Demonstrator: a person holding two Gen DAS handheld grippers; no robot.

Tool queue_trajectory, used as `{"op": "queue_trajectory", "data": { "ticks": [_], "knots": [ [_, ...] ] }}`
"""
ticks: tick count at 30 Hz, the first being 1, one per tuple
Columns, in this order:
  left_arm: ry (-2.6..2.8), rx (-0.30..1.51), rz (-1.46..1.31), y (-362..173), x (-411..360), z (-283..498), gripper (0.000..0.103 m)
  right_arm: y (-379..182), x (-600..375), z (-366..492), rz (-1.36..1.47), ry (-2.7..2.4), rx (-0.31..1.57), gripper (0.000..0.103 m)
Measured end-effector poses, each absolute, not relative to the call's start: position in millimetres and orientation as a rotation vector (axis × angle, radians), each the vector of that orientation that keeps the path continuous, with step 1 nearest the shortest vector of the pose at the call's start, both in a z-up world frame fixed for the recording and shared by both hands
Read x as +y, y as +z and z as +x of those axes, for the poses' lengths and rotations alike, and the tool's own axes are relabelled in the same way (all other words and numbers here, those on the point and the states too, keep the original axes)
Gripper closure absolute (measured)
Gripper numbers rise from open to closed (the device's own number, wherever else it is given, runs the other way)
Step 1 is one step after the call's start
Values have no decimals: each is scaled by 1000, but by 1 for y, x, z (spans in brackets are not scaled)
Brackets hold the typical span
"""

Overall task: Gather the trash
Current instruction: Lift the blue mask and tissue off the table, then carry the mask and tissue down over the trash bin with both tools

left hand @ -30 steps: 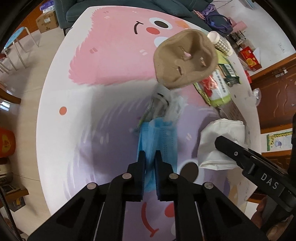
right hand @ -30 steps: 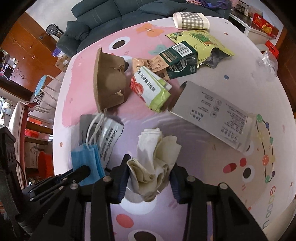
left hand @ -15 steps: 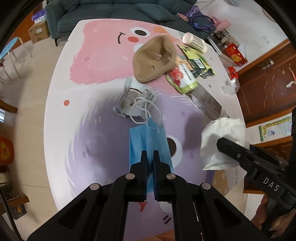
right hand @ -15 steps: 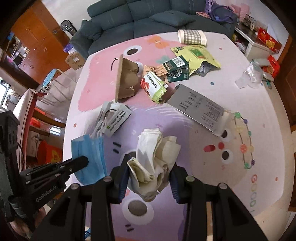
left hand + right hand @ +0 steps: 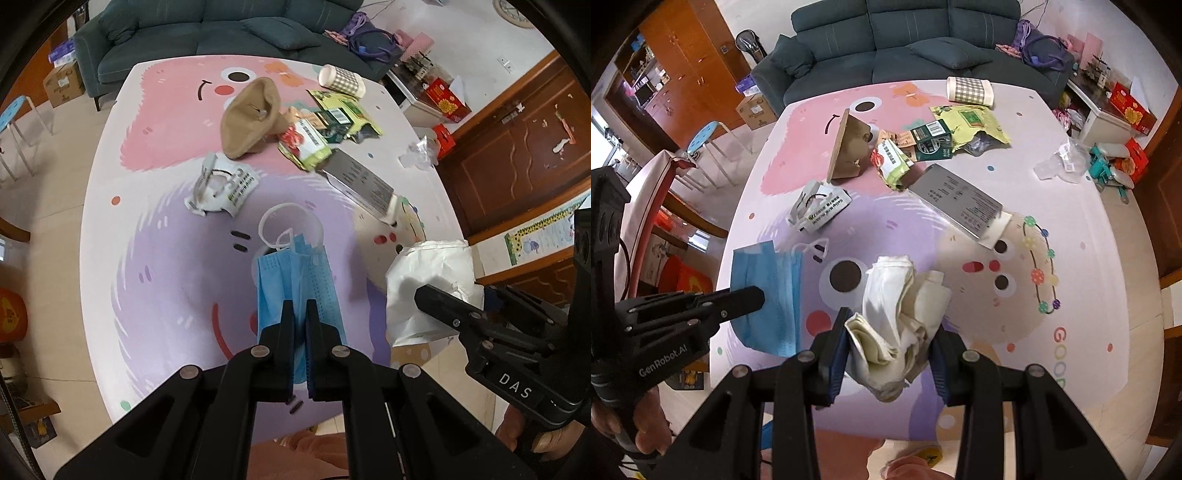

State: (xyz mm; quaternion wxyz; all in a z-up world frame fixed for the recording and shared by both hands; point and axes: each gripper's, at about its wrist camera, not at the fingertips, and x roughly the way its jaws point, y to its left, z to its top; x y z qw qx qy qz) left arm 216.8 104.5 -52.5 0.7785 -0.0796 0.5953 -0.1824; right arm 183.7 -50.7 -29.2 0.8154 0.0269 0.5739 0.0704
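The left gripper [image 5: 300, 310] is clamped tight on a pleated blue disposable face mask [image 5: 291, 280], whose thin fabric hangs folded above the table with its white elastic ear loops [image 5: 288, 229] dangling in rings. The right gripper [image 5: 890, 332] is closed around a crumpled wad of cream-white tissue paper [image 5: 901, 310], soft and creased, bulging between the two pads. Both bundles are held off the round table covered by a glossy pink-and-purple cartoon-print cloth [image 5: 1071, 206]. Farther along it lie a moulded brown pulp cup tray [image 5: 849, 147] tipped on edge, a flat grey printed carton [image 5: 956, 199], green snack wrappers [image 5: 967, 122], a white mask packet [image 5: 820, 210], a checked paper cup [image 5: 967, 90] on its side and crinkled clear plastic [image 5: 1060, 162] near the right rim. The near half of the cloth is bare.
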Motion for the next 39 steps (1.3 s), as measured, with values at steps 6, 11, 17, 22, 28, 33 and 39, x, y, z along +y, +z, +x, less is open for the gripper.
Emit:
{"op": "queue_trajectory", "data": {
  "ticks": [6, 11, 17, 22, 28, 33, 39],
  "knots": [
    [-361, 1258, -146, -44, 88, 185, 101, -26, -71, 157, 50, 175, 1198, 64],
    [-287, 1214, -192, -35, 70, 149, 101, -26, -93, 127, 24, 238, 1188, 64],
    [-209, 1188, -245, -32, 33, 88, 101, -29, -134, 82, -23, 309, 1188, 64],
    [-152, 1186, -266, -38, 9, 40, 101, -39, -162, 47, -44, 354, 1206, 64],
    [-93, 1211, -271, -48, -8, -8, 101, -57, -183, 12, -48, 403, 1246, 64],
    [-76, 1227, -241, -51, -16, -34, 101, -70, -189, -7, -34, 426, 1272, 64],
    [-68, 1265, -221, -64, -19, -47, 101, -84, -190, -17, -21, 428, 1297, 64]
  ]
}}
